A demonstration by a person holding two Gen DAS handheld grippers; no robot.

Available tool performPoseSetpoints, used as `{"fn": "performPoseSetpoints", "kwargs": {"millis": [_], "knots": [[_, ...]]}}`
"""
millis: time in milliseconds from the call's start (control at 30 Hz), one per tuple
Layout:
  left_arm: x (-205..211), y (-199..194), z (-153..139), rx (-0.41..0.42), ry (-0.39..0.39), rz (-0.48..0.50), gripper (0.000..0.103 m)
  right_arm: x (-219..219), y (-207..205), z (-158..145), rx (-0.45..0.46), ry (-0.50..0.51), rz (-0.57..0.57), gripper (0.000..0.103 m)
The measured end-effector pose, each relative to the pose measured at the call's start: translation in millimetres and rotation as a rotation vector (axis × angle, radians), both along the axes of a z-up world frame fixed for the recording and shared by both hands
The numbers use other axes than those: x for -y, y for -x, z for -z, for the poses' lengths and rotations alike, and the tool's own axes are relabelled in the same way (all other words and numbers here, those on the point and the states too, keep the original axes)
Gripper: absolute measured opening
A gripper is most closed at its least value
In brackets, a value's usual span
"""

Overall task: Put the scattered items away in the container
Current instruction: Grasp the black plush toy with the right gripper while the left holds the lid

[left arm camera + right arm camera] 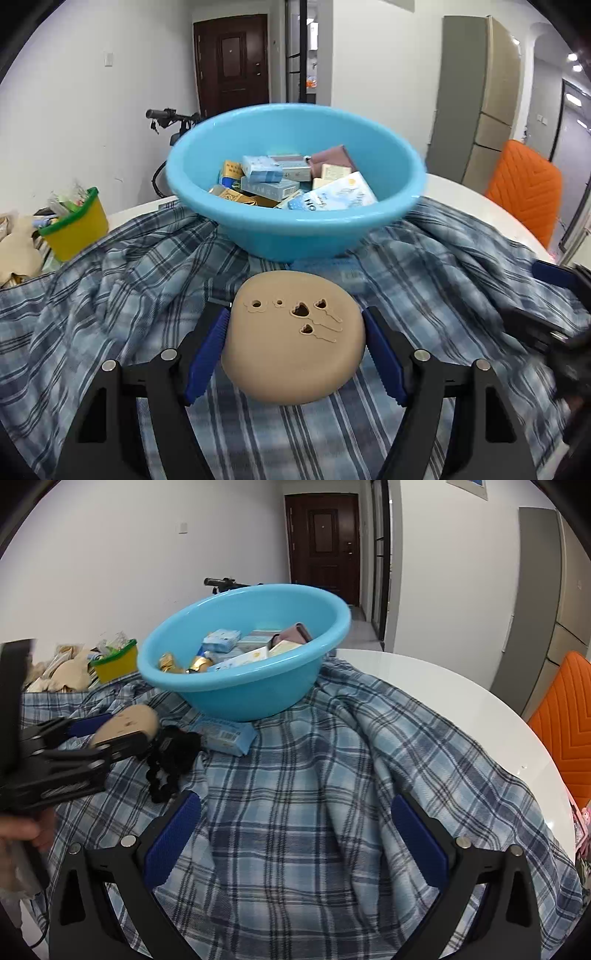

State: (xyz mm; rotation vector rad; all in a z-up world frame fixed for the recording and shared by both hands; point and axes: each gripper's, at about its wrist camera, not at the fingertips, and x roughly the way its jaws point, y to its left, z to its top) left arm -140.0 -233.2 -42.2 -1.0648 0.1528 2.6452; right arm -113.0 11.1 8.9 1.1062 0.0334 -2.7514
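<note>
The left gripper [295, 347] clamps the tan perforated case [295, 336] just above the plaid cloth [122, 280], apparently bound for the blue basin [295, 236] ahead, while the right gripper [295, 834] hangs parted and empty.

One blue basin [295, 236], one tan case [295, 347], one black scrunchie [171, 760], one tissue pack [225, 734], two tools.

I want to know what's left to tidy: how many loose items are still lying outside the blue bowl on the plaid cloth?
3: a tan case between the left gripper's fingers, a black scrunchie beside it, a blue packet at the bowl's foot. Cloth folds may hide others.
</note>
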Motion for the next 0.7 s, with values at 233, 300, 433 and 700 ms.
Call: {"fn": "performPoseSetpoints", "kwargs": {"millis": [233,300,433,700], "knots": [[15,-63,-14,-0.018,0.019,0.021,0.076,23,-4,3,0.01,-0.028,-0.051,0.103],[17,-72,-15,-0.026,0.024,0.019,0.076,31,-5,4,0.015,-0.034,-0.066,0.103],[28,-74,-13,-0.021,0.018,-0.002,0.076,47,-7,3,0.015,-0.055,-0.107,0.103],[63,-74,-5,-0.014,0.004,-0.078,0.076,81,6,4,0.058,-0.04,-0.19,0.103]]}}
